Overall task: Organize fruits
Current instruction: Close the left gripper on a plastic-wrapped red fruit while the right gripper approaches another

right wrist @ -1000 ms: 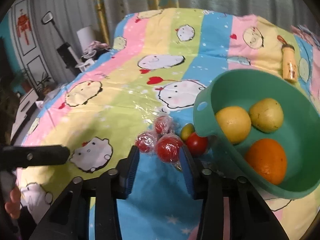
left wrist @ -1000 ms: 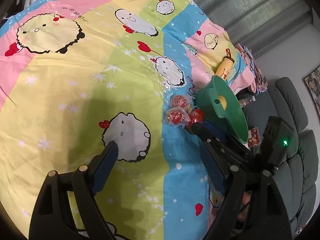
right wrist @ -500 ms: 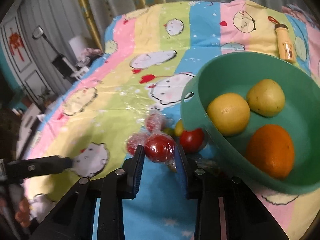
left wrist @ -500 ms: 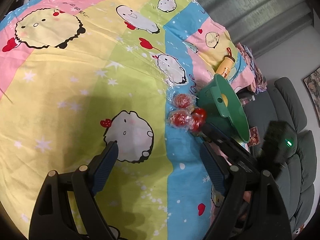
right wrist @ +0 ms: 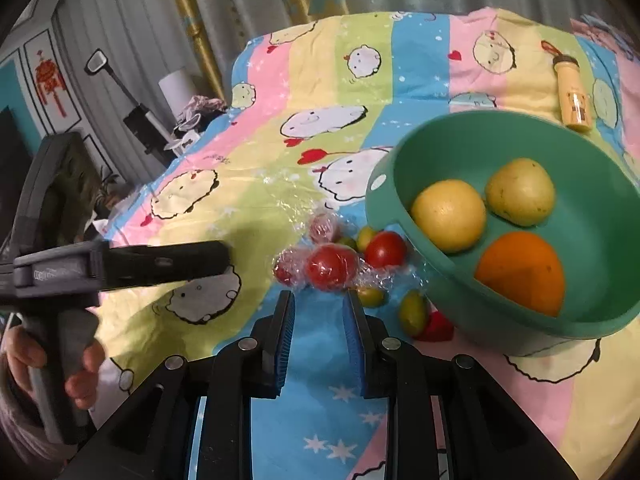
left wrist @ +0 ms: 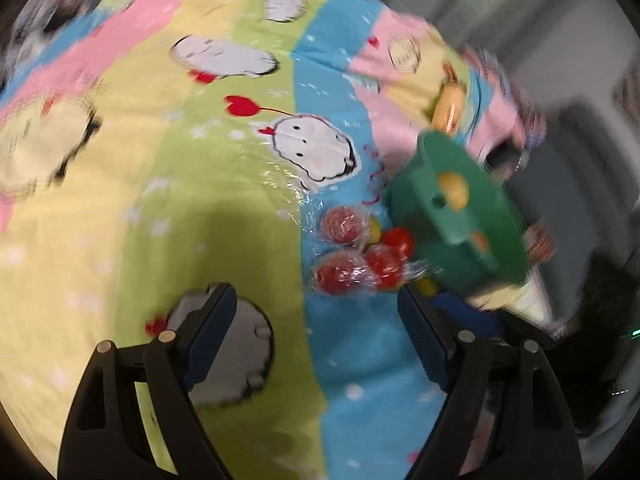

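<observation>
The right gripper (right wrist: 320, 300) is closed narrowly on a wrapped tomato (right wrist: 331, 266) beside the green bowl (right wrist: 592, 320), mid-bedspread (right wrist: 240, 208); a lift into the bowl seems due. The left gripper (left wrist: 316, 312) is held wide, empty.

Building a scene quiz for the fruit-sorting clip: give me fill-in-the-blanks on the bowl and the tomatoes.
The green bowl holds ___ fruits.
The orange lies ___ the bowl.
The wrapped tomato lies ___ the bowl, on the bedspread.
Missing words: three; inside; outside.
</observation>
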The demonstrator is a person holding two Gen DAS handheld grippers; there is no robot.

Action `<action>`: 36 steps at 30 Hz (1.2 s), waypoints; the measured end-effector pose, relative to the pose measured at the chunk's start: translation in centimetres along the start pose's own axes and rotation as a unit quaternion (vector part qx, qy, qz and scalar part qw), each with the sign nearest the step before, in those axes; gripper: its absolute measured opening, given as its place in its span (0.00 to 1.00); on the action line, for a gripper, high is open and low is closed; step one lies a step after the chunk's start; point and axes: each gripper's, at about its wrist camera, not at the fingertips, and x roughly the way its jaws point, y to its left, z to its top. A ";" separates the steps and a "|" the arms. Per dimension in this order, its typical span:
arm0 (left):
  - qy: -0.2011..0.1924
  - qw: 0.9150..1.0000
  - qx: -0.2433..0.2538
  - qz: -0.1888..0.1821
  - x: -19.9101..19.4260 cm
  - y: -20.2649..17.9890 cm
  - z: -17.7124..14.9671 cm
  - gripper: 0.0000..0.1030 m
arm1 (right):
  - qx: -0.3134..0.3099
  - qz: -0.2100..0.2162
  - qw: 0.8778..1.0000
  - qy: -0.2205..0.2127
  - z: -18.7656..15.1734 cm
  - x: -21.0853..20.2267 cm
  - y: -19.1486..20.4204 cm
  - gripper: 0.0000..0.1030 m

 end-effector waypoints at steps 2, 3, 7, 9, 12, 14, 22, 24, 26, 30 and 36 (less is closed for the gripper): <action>0.006 0.999 0.043 0.014 1.1 -0.6 0.0 0.71 | 0.000 0.000 1.000 0.002 -0.2 -0.2 -0.2 0.26; 0.010 0.998 0.057 0.021 1.6 -0.7 0.0 0.69 | 0.000 -0.002 1.000 0.004 -0.3 -0.3 -0.4 0.26; 0.022 0.995 0.097 0.031 3.3 -0.6 0.4 0.64 | 0.014 0.005 1.000 0.007 -0.7 -0.8 -1.2 0.26; 0.023 0.992 0.117 0.029 3.9 -1.1 0.5 0.61 | 0.020 0.008 1.000 0.004 -0.7 -0.9 -1.4 0.26; 0.027 0.989 0.146 0.024 4.7 -1.7 0.9 0.55 | 0.022 0.008 1.000 0.004 -0.7 -0.9 -1.6 0.26; 0.035 0.987 0.155 0.020 5.2 -1.7 1.1 0.46 | 0.024 0.011 1.000 0.004 -0.7 -0.9 -1.6 0.26; 0.039 0.991 0.128 -0.009 4.4 -1.7 0.5 0.27 | 0.029 0.009 1.000 0.007 -0.8 -0.9 -1.8 0.26; 0.024 0.994 0.109 -0.020 2.9 -1.2 0.1 0.27 | 0.025 0.012 1.000 0.009 -0.8 -1.0 -1.7 0.26; 0.004 0.995 0.097 -0.029 0.7 -0.7 -0.5 0.27 | 0.019 0.014 1.000 0.011 -0.8 -1.0 -1.5 0.26; -0.018 0.997 0.075 -0.033 -2.5 0.6 -1.7 0.27 | 0.008 0.017 1.000 0.014 -0.5 -0.5 -0.8 0.26; -0.049 0.997 0.044 -0.049 -5.4 1.6 -2.7 0.27 | -0.027 -0.027 0.999 0.012 0.5 1.0 0.8 0.28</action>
